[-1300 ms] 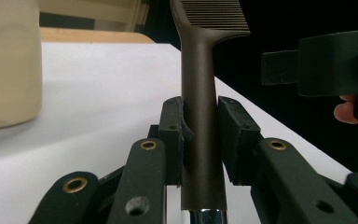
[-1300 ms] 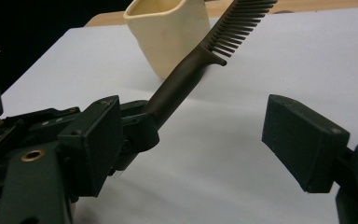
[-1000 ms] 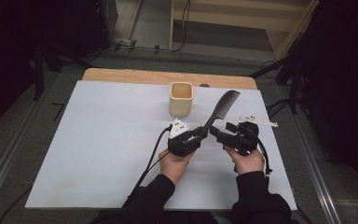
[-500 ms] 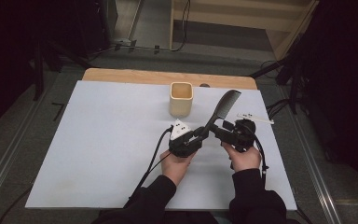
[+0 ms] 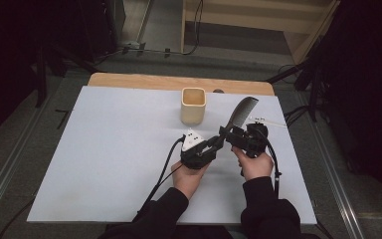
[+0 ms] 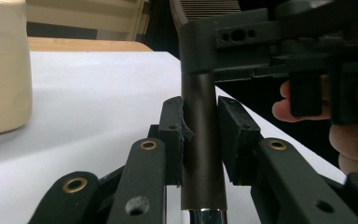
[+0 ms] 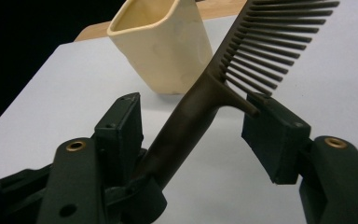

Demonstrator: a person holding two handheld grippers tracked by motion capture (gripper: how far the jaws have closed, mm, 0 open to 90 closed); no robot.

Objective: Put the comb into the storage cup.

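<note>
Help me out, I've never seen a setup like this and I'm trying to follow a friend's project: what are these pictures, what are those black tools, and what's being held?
A person sits at a table covered in white and holds a hand-operated two-jaw gripper in each hand. The high view looks down from above; each of the other two comes from a camera riding on one gripper. A cream cup stands on the table. The left gripper clamps the handle of a dark comb. The right gripper has the comb between its jaws, which have just been closing, but its pads do not press on it yet.
</note>
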